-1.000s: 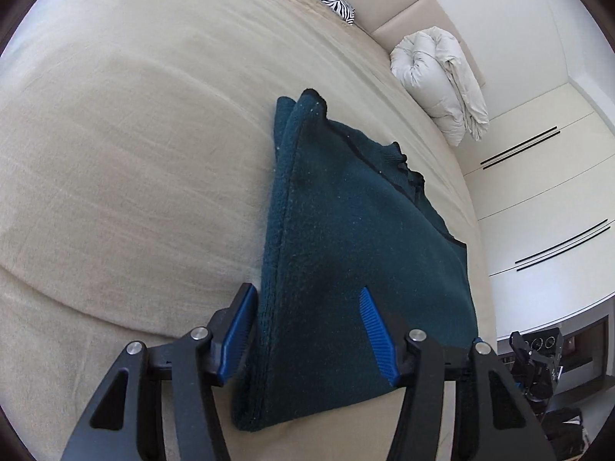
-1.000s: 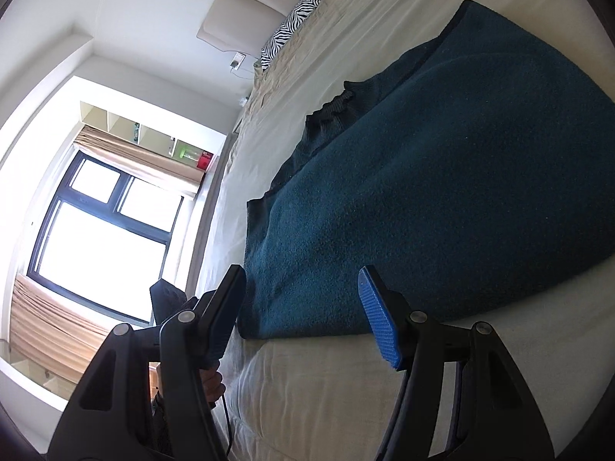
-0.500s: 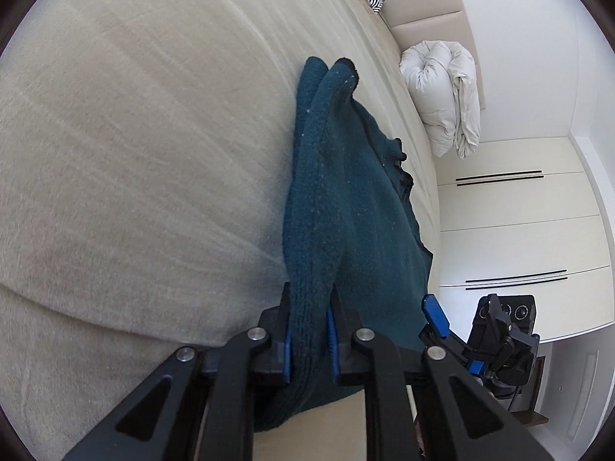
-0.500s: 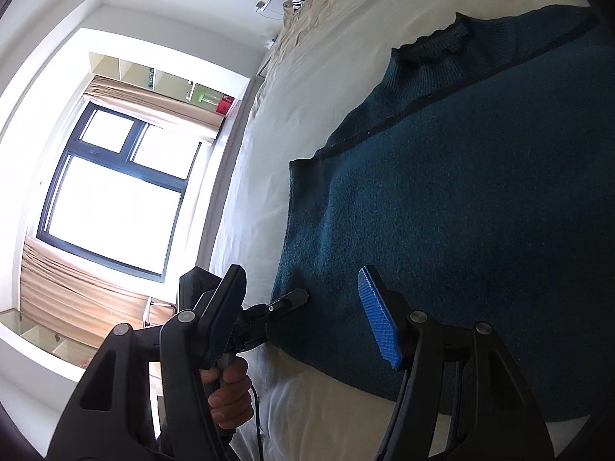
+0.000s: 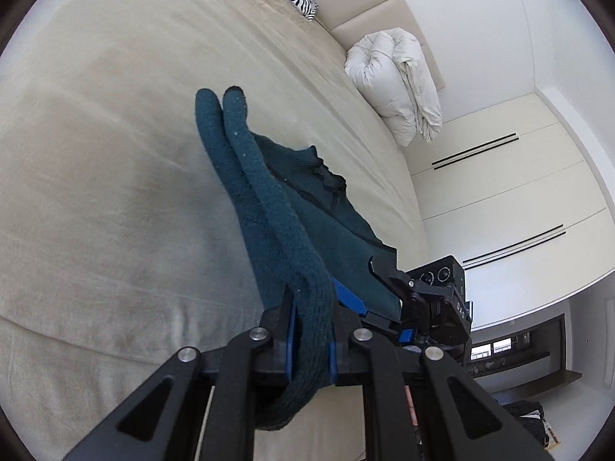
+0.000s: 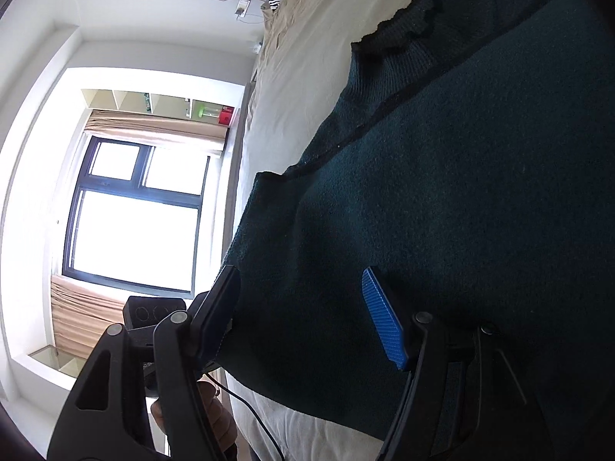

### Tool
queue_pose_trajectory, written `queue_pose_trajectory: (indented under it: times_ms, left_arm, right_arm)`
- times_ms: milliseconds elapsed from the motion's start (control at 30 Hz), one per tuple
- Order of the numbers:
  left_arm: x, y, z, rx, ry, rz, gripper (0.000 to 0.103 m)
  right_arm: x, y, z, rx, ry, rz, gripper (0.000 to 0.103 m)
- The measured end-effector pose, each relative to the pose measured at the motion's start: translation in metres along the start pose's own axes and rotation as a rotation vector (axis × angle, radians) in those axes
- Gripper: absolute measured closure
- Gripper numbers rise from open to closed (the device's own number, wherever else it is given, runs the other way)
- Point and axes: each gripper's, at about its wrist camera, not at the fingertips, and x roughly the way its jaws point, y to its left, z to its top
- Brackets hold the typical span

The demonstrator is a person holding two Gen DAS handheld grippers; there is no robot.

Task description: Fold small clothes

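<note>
sweater [image 5: 330, 230] dark teal knit, ribbed collar, darker seam line; lies on the beige bed [image 5: 115, 192]; left gripper [image 5: 311, 349] clenched on its doubled edge, which is lifted into a thick roll running away from the jaws; right gripper [image 6: 303, 315] jaws opening, straddling the near corner, pads not pressing on it; far side of sweater cut off in right view; hand [image 6: 207, 418] on the left gripper mostly hidden; how many layers in the roll unclear.
</note>
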Motion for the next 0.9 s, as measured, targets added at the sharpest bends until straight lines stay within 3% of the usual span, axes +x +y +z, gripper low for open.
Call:
queue_pose_trajectory:
  times_ms: [233,400,467,533,633,767,900]
  left_arm:
    - [0.071,-0.099,-0.015,0.191,0.089,-0.033,0.09]
    - [0.155,-0.127,-0.046,0.222,0.195,-0.079,0.087]
    - [0.169,-0.13,-0.059,0.242,0.216,-0.067,0.08]
    - [0.165,-0.13,-0.068,0.268,0.212,-0.086,0.075]
    - [0.139,-0.121,-0.072,0.281,0.168,-0.114,0.058]
    - [0.109,-0.105,-0.069,0.293,0.107,-0.093,0.057]
    - [0.102,-0.088,-0.064,0.264,0.085,-0.048,0.057]
  right_arm:
    - [-0.084,-0.025,0.034,0.058,-0.113,0.122,0.026]
    - [-0.126,-0.059,0.051,0.128,-0.147,0.177,0.021]
    - [-0.14,-0.071,0.053,0.156,-0.15,0.201,0.022]
    - [-0.149,-0.081,0.053,0.169,-0.151,0.181,0.022]
    - [-0.156,-0.087,0.054,0.161,-0.149,0.179,0.022]
    - [-0.162,-0.082,0.061,0.102,-0.154,0.108,0.022]
    - [-0.151,-0.069,0.068,0.028,-0.1,-0.074,0.031]
